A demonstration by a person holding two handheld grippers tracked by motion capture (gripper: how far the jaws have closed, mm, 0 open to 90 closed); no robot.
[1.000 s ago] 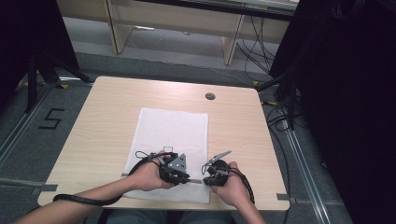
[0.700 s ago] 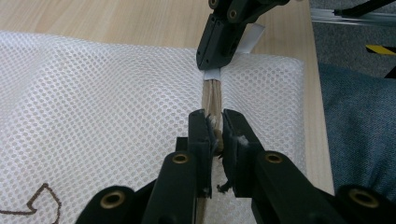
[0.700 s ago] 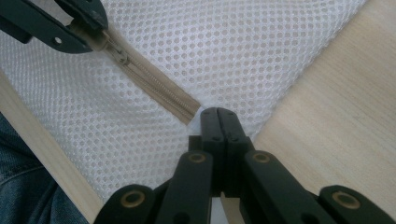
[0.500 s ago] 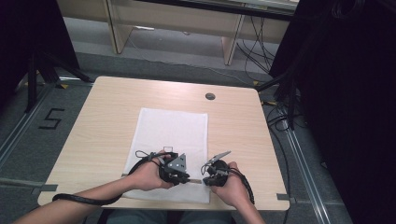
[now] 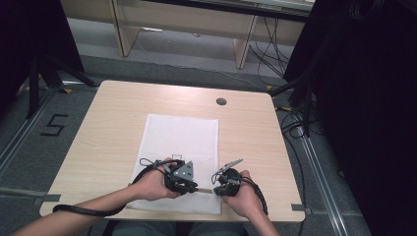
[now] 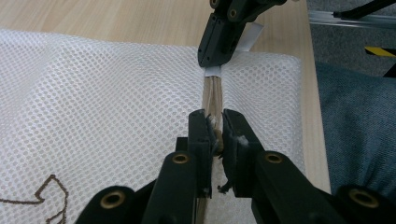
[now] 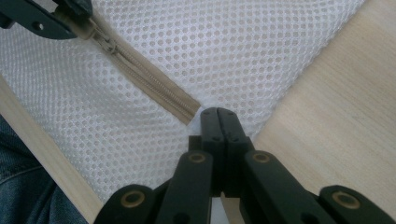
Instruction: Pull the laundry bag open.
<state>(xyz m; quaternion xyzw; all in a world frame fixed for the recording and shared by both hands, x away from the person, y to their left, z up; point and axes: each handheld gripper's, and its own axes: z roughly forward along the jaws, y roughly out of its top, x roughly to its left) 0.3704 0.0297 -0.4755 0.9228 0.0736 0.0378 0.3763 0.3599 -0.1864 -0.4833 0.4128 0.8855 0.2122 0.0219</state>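
A white mesh bag [image 5: 179, 160] lies flat on the wooden table [image 5: 113, 123], reaching from the middle of the table to its near edge, with a tan zipper [image 6: 214, 93] running along the bag's near end. In the left gripper view a brown stitched mark [image 6: 44, 193] shows on the mesh at the lower left.

At the left, the person's left hand [image 5: 150, 184] holds the left gripper [image 5: 189, 187] low over the near part of the bag, pointing to the right. Its jaws are drawn almost together and pinch the zipper pull [image 6: 216, 135] between them, on the line of the zipper.

To the right of it, the right hand [image 5: 243, 196] holds the right gripper [image 5: 216, 189] at the bag's near right corner, pointing left toward the other gripper. Its jaws are pressed tight together on the mesh at the closed end of the zipper [image 7: 187, 109], where a small white tag [image 6: 212, 71] sits under the tips. The two grippers face each other along the zipper, near each other but apart, with a short closed stretch of zipper between them.

Farther off on the right half of the table a small round dark hole [image 5: 221, 102] sits near the far edge.
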